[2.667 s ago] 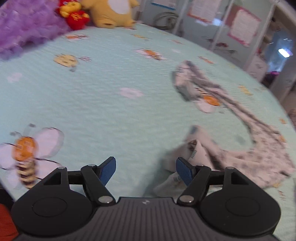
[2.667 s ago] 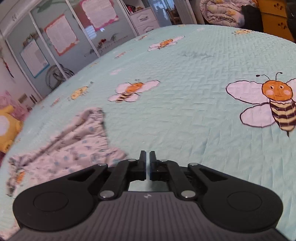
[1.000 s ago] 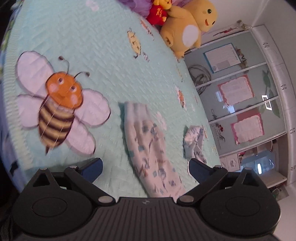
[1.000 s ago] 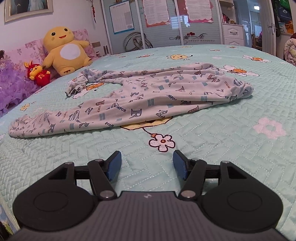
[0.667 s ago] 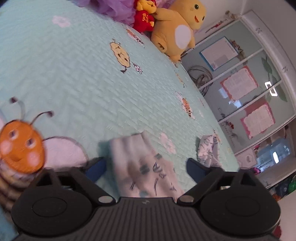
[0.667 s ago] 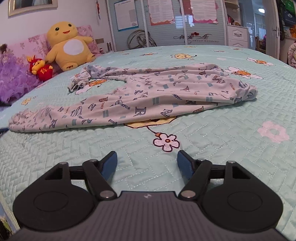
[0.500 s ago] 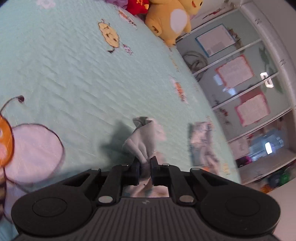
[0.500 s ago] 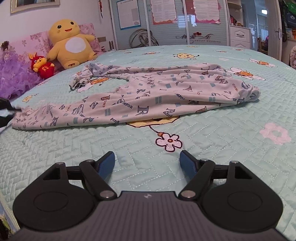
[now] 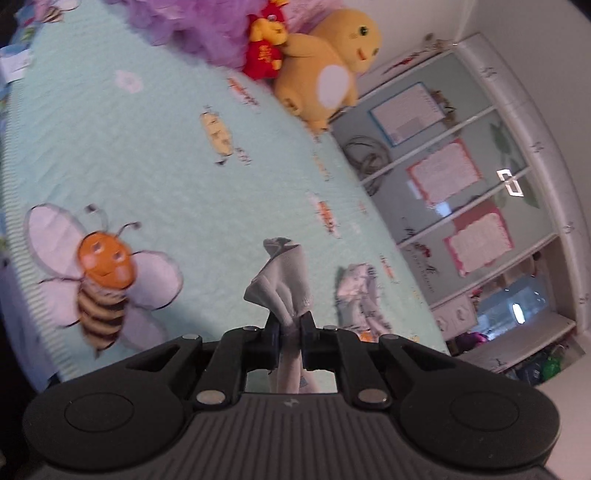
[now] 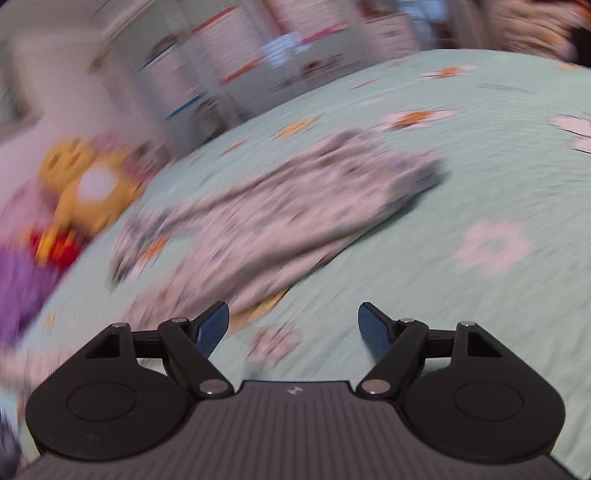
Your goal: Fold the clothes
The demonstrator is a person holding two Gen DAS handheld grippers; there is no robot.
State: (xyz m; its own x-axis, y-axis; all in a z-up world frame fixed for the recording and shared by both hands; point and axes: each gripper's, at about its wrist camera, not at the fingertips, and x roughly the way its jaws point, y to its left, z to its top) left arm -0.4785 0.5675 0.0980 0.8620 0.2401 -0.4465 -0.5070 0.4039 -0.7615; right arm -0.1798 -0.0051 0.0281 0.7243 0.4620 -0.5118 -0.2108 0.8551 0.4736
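Left gripper [image 9: 290, 326]: pitched downward toward the bedspread [image 9: 155, 155] and rolled, so the bed surface runs diagonally across the left wrist view. The jaws are clamped on a bunched end of the patterned garment [image 9: 284, 280]; the pinched fabric stands up from the fingertips toward 12 o'clock, and more cloth hangs between the finger arms below the pads. A second crumpled part of printed cloth [image 9: 356, 291] lies on the bedspread at 2 o'clock from the fingertips, apart from the held end.

Right gripper [image 10: 293, 325]: pitched downward over the bedspread, view heavily motion-blurred. The blue pads [image 10: 212, 326] stand wide apart with nothing between them; only quilted surface shows in the gap. The main body of the garment lies spread on the bed from 10 to 1 o'clock ahead of the fingertips, near but not touching them.

Surroundings: a printed bee [image 9: 105, 273] at 9 o'clock of the left gripper; a yellow plush toy [image 9: 325, 70] and a red plush toy [image 9: 266, 51] at 12 o'clock at the far bed edge, just beside a purple fluffy cushion [image 9: 177, 22]
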